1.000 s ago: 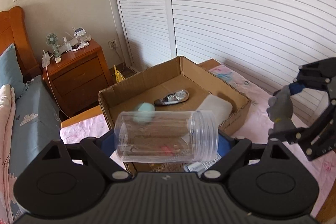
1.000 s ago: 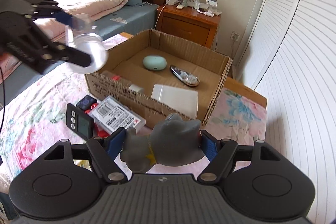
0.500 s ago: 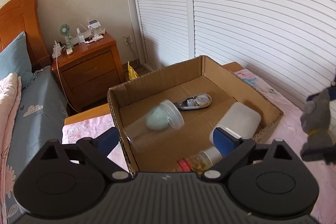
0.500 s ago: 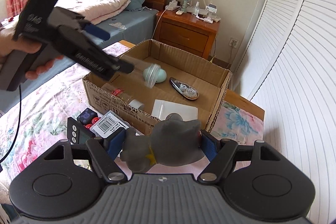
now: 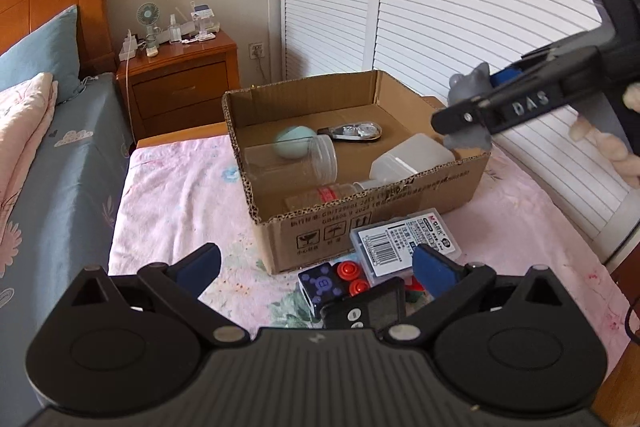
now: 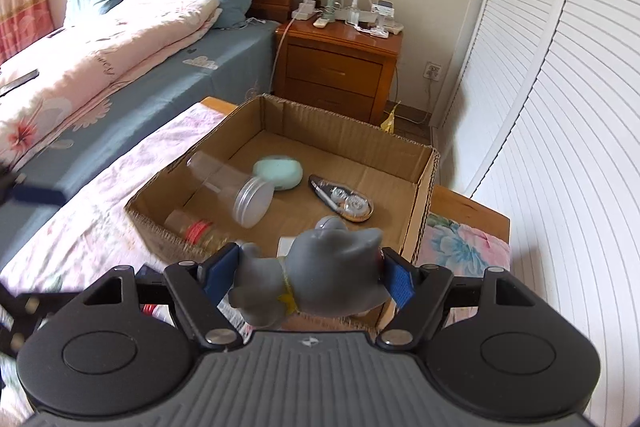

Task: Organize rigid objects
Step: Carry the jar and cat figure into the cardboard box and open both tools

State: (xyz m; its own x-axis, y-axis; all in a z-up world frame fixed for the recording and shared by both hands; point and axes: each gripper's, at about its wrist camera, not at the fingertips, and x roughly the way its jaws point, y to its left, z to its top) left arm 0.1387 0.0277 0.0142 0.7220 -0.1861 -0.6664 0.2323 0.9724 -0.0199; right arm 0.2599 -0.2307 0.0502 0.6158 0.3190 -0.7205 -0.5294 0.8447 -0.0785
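Note:
A cardboard box (image 5: 400, 219) (image 6: 424, 187) sits on the flowered bedspread. In it lie a clear plastic jar (image 5: 296, 163) (image 6: 236, 189), a mint oval case (image 5: 292, 143) (image 6: 278, 173), a correction tape (image 5: 354, 131) (image 6: 342, 199), a white container (image 5: 412, 157) and a small bottle (image 5: 324, 197) (image 6: 192, 227). My left gripper (image 5: 316, 261) is open and empty, low in front of the box. My right gripper (image 6: 310, 273) is shut on a grey cat figure (image 6: 316, 271) (image 5: 466, 107) and holds it above the box's near right corner.
In front of the box lie a clear case with a barcode label (image 5: 404, 243), a dark blue cube (image 5: 320, 285), red buttons (image 5: 352, 277) and a black timer (image 5: 366, 309). A wooden nightstand (image 6: 340, 67) stands behind, the bed (image 6: 120, 47) to the left, louvred doors (image 6: 560, 87) to the right.
My left gripper let the clear jar go into the box, opened and drew back and down. My right gripper carried the grey cat forward over the box's edge.

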